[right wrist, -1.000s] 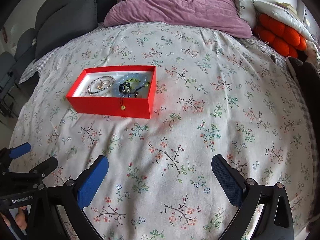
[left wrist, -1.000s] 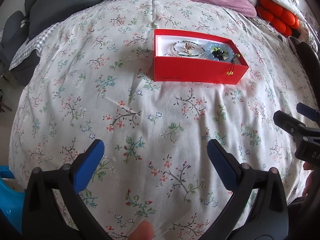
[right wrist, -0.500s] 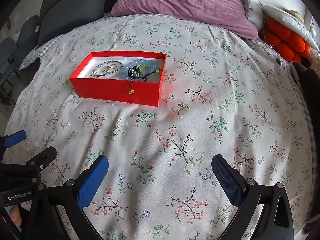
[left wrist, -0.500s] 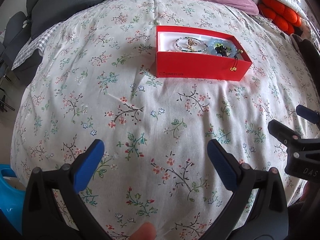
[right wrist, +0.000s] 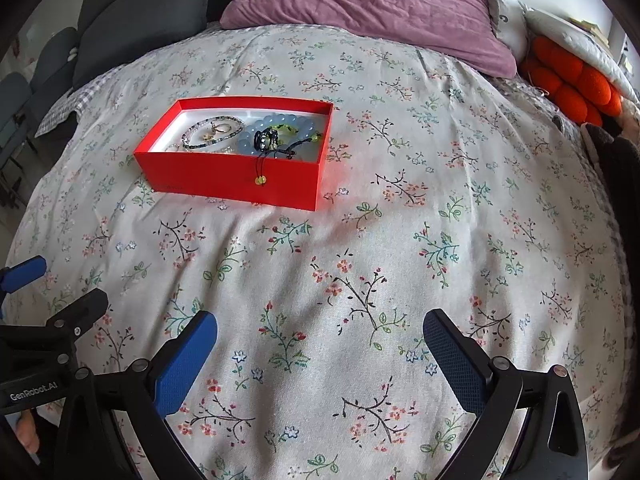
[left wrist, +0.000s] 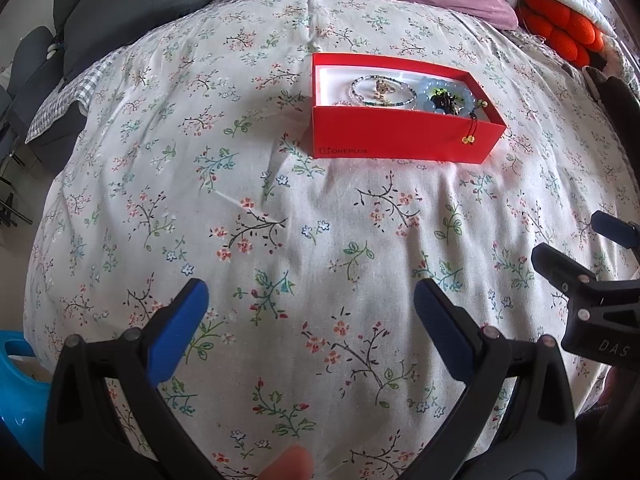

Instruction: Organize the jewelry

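A red open box [left wrist: 400, 140] [right wrist: 224, 178] sits on the floral bedspread. Inside lie a thin beaded bracelet [left wrist: 380, 90] [right wrist: 212, 132], a pale blue bead bracelet [left wrist: 452, 98] [right wrist: 280, 128] and a dark corded charm [right wrist: 268, 140] whose cord with yellow beads [left wrist: 469, 139] [right wrist: 261, 179] hangs over the front wall. My left gripper [left wrist: 310, 308] is open and empty, well short of the box. My right gripper [right wrist: 320, 336] is open and empty, also short of the box, to its right.
A purple pillow [right wrist: 368, 4] lies at the head of the bed, grey cushions [right wrist: 140, 12] at the back left, an orange cushion [right wrist: 568, 80] at the right. A blue plastic thing [left wrist: 16, 372] shows at the lower left beside the bed edge.
Both grippers have moved forward toward the box, which now looks nearer in both views. Both stay open and empty.
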The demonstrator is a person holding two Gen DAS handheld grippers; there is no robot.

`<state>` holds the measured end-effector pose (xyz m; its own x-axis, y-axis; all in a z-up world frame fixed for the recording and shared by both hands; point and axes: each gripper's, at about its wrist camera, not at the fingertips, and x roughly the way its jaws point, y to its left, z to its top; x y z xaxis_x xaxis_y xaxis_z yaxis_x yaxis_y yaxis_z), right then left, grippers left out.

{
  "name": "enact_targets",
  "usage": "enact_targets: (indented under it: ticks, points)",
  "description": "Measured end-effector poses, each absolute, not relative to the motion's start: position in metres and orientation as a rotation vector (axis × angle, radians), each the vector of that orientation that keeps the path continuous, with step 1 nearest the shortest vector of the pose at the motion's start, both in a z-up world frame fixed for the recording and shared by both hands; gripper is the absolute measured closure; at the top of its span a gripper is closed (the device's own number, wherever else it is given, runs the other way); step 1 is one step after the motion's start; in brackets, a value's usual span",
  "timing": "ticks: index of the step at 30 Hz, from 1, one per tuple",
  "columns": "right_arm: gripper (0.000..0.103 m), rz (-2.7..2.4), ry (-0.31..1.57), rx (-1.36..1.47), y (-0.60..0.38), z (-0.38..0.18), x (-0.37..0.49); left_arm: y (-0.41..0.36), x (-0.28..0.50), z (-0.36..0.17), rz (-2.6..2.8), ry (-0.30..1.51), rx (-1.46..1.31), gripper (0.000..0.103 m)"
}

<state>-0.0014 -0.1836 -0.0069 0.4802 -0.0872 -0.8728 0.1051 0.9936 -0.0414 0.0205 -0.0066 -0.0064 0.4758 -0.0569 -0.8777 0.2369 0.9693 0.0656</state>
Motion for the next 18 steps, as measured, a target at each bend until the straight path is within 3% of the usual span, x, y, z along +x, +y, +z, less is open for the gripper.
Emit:
enact_targets:
  ticks: [18]
  points:
    - [0.000, -0.114, 1.073, 0.014, -0.1823, -0.0102, 0.0003, -0.0112, 0.0195, -0.0079, -0.191, 1.074, 0.189, 0.001]
